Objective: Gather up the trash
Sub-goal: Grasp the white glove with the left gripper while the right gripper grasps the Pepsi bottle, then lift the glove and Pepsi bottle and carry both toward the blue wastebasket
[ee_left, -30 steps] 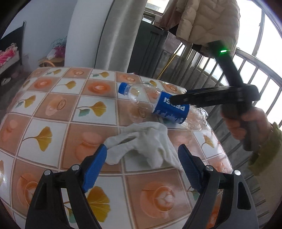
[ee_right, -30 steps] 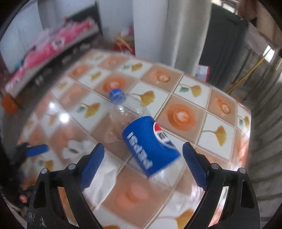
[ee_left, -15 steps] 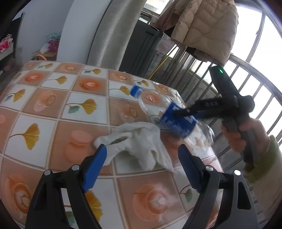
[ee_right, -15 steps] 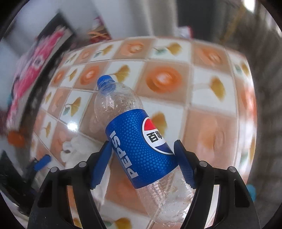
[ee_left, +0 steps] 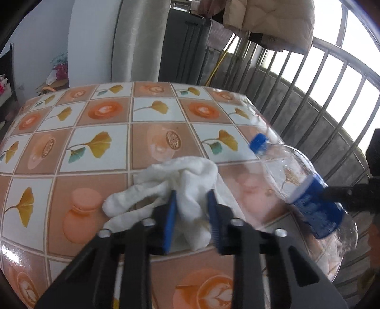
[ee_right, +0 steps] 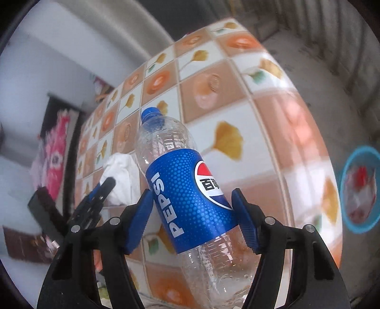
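An empty clear Pepsi bottle point(ee_right: 166, 142) with a blue label and blue cap hangs above the table's edge, tilted cap-up. My right gripper point(ee_right: 193, 221) has its blue pads on both sides of the label, and its jaws are still closing on it. In the left wrist view the bottle point(ee_left: 306, 192) is at the right, with the right gripper point(ee_left: 332, 202) on its label. A crumpled white cloth point(ee_left: 187, 173) lies on the table point(ee_left: 95, 118). My left gripper point(ee_left: 192, 214) is closing, its pads pinching a fold of the cloth.
The tablecloth has orange and ginkgo-leaf squares. On the floor past the table's right edge stands a blue bin point(ee_right: 359, 187) with red and white contents. A metal railing point(ee_left: 320, 95) runs behind the table, and a beige jacket point(ee_left: 273, 21) hangs above it.
My left gripper moved forward over the cloth and closed on it. My right gripper rolled, gripped the bottle by the label and carried it toward the table's right edge.
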Demonstrator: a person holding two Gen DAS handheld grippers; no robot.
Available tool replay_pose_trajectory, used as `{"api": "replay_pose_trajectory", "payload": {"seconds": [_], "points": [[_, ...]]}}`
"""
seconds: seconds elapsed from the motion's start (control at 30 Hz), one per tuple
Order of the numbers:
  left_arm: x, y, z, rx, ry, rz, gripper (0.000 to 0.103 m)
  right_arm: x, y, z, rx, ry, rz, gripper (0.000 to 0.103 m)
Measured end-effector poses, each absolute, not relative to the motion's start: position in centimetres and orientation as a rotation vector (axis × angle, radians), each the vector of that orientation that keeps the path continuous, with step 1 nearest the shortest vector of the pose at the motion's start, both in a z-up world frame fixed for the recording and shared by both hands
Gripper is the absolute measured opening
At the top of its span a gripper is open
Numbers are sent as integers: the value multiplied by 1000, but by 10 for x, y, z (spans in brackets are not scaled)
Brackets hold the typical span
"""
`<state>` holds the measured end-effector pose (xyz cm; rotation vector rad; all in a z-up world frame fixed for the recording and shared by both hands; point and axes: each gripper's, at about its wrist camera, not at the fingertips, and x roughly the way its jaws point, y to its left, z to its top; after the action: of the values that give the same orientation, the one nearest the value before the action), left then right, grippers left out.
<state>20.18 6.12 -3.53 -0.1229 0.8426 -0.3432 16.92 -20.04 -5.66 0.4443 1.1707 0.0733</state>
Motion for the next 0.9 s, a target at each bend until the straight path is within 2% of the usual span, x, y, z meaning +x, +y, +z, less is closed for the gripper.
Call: {"api": "replay_pose_trajectory", "payload": {"seconds": [0.07,0.1,0.47,0.53,0.6,0.7,0.9], "points": [[196,61,-34,-120,850,-362,9,159,-205,-59,488,1159,71,63],[193,60,-33,-114,854,-369,8,154,-207,-60,516,1155,68,63],[115,66,-20,-103,986,-522,7,127,-208,-67,564,1187,106,62],[107,67,-23,-100,998,-500,11,129,-206,-70,563,1207,119,63],[102,66,-23,-93,983,-475,23,132,-201,-72,554,1227,129,64],[99,64,-19,-81,946,-459,32,140,-193,-74,521,1254,137,64],[100,46,-21,6,919,-443,35,143,-176,-80,435,1284,147,69]]}}
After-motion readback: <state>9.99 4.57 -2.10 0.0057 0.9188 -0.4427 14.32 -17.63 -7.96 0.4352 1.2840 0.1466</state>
